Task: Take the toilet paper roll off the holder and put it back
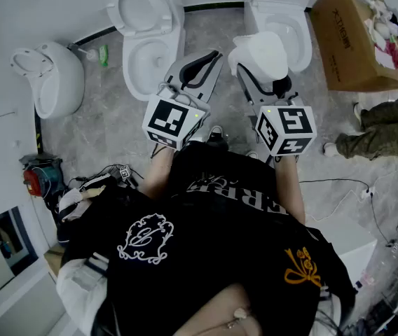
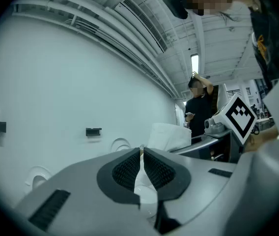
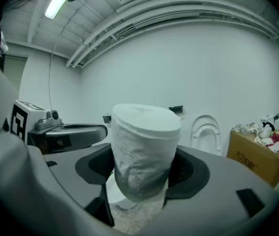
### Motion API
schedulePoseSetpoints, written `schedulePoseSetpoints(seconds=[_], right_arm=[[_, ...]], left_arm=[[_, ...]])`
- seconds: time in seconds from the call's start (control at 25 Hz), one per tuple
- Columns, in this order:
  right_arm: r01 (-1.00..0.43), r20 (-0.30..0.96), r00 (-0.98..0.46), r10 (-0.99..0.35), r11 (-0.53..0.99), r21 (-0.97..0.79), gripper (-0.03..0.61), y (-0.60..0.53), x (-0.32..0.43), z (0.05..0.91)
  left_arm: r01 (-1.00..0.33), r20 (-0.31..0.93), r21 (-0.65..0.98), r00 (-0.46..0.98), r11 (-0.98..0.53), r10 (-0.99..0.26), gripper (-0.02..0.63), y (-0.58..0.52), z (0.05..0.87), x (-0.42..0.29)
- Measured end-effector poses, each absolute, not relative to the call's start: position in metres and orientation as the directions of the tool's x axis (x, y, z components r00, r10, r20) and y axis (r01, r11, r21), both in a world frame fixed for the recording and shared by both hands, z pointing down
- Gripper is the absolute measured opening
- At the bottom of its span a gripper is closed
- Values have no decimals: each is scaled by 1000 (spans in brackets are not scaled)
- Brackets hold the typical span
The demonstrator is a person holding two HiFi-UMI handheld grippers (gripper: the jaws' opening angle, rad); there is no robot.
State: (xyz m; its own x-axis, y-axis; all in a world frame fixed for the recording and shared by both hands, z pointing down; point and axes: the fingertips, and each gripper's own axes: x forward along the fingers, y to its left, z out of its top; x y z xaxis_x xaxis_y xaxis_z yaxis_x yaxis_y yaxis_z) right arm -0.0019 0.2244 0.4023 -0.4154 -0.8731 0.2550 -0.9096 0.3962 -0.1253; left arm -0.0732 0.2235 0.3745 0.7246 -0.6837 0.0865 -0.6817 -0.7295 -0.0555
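A white toilet paper roll (image 3: 142, 149) stands upright between the dark pads of my right gripper (image 3: 144, 167), which is shut on its sides. From the head view the roll (image 1: 261, 53) is held in the air in front of me over the floor by the right gripper (image 1: 263, 72). My left gripper (image 1: 193, 68) is beside it on the left, jaws shut together with nothing between them (image 2: 142, 154). Small black wall holders (image 3: 176, 109) (image 2: 94, 131) are mounted on the white wall ahead, well beyond both grippers.
Two white toilets (image 1: 146, 33) (image 1: 279, 9) stand ahead, with a smaller white bowl (image 1: 48, 79) at the left. An open cardboard box (image 1: 357, 40) sits at the right, a person's legs (image 1: 381, 128) beside it. Cables and gear (image 1: 80, 184) lie at the lower left.
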Motion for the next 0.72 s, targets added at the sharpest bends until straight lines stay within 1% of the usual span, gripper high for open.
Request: schedulePoseSetpoints(seconds=[0.2, 0.44, 0.72], right_arm=[[-912, 277, -410, -869, 392, -119, 313, 227, -7, 408], [-902, 253, -428, -868, 394, -175, 315, 219, -7, 408], [-912, 249, -405, -880, 368, -183, 316, 210, -1, 408]], left_arm=[[-674, 89, -52, 732, -737, -675, 38, 225, 376, -75], [-672, 88, -48, 734, -739, -674, 38, 214, 378, -76], [-653, 86, -71, 749, -754, -657, 38, 204, 375, -77]])
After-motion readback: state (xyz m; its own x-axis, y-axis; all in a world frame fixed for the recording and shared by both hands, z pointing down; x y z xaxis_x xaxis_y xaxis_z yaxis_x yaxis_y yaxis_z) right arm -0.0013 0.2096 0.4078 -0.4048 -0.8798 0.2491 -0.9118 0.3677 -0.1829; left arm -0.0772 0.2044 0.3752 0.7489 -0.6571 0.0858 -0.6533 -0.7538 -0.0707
